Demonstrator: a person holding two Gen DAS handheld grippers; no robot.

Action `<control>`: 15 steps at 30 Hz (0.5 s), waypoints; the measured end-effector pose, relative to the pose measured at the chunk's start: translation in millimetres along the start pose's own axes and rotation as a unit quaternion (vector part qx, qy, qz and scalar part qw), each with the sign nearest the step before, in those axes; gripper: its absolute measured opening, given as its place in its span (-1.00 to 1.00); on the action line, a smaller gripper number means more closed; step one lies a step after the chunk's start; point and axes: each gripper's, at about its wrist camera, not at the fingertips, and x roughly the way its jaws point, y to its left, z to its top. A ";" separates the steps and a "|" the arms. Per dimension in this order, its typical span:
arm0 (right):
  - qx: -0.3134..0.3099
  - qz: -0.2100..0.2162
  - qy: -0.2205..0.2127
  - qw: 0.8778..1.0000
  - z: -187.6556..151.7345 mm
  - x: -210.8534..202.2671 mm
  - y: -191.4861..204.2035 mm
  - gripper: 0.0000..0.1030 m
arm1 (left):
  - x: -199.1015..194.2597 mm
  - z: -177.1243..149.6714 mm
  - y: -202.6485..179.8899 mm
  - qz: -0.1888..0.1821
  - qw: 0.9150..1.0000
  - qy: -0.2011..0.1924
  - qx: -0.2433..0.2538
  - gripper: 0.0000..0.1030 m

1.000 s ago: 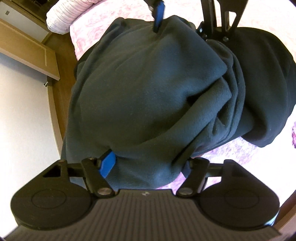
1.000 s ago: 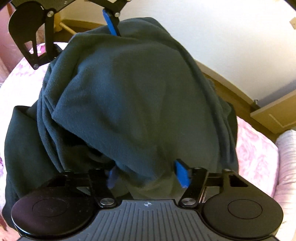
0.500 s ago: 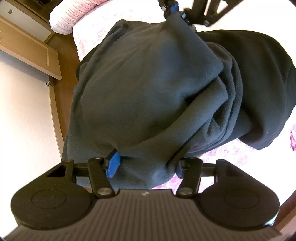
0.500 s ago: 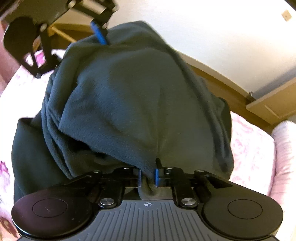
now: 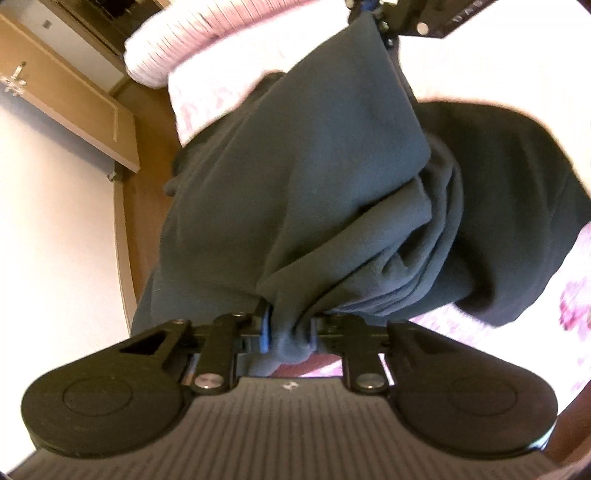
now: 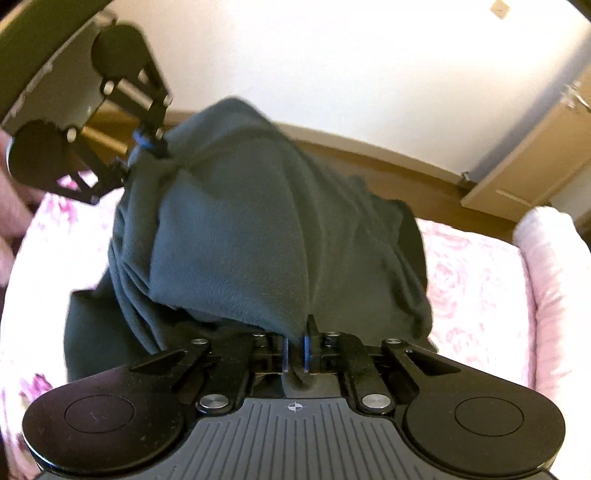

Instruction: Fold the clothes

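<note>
A dark green fleece garment (image 5: 314, 192) fills the left wrist view and hangs bunched between the two grippers over a pink floral bed (image 5: 207, 92). My left gripper (image 5: 286, 330) is shut on one gathered edge of the fleece. My right gripper (image 6: 295, 349) is shut on another edge of the same fleece garment (image 6: 251, 240). The right gripper also shows at the top of the left wrist view (image 5: 373, 11), and the left gripper at the upper left of the right wrist view (image 6: 149, 146). The fleece's lower part is lost in its folds.
The pink floral bed (image 6: 476, 288) lies under the garment, with a rolled pink striped pillow (image 5: 192, 40) at its head (image 6: 550, 258). A wooden bed frame (image 6: 406, 173), a white wall and a wooden cabinet door (image 5: 70, 99) stand beside the bed.
Both grippers closed on the fleece, the right one first, then the left. Both then lifted, pulling the garment up off the bed, and the views tilted.
</note>
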 end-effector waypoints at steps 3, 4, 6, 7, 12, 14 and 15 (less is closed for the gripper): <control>0.020 -0.007 -0.020 1.000 -6.7 -29.4 3.2 -0.90 | -21.5 6.4 -6.8 0.005 0.999 -0.032 -0.006 -0.76; 0.024 -0.009 -0.026 0.999 -9.3 -39.6 4.3 -0.90 | -29.0 10.4 -10.3 0.004 0.999 -0.040 -0.006 -0.76; 0.036 -0.017 -0.033 0.999 -20.0 -63.4 5.2 -0.90 | -45.5 21.0 -19.7 -0.001 0.998 -0.059 -0.004 -0.77; 0.044 -0.021 -0.035 0.998 -26.8 -76.1 5.4 -0.90 | -54.1 27.7 -25.4 -0.004 0.998 -0.069 -0.001 -0.77; 0.101 -0.048 -0.041 0.993 -71.4 -141.8 1.7 -0.90 | -90.4 82.1 -65.6 -0.029 0.992 -0.115 0.031 -0.78; 0.135 -0.067 -0.040 0.988 -101.0 -171.8 -1.2 -0.90 | -101.0 111.8 -87.0 -0.039 0.989 -0.135 0.049 -0.78; 0.148 -0.079 -0.038 0.985 -117.0 -186.4 -1.5 -0.90 | -105.4 128.2 -98.4 -0.044 0.987 -0.145 0.058 -0.78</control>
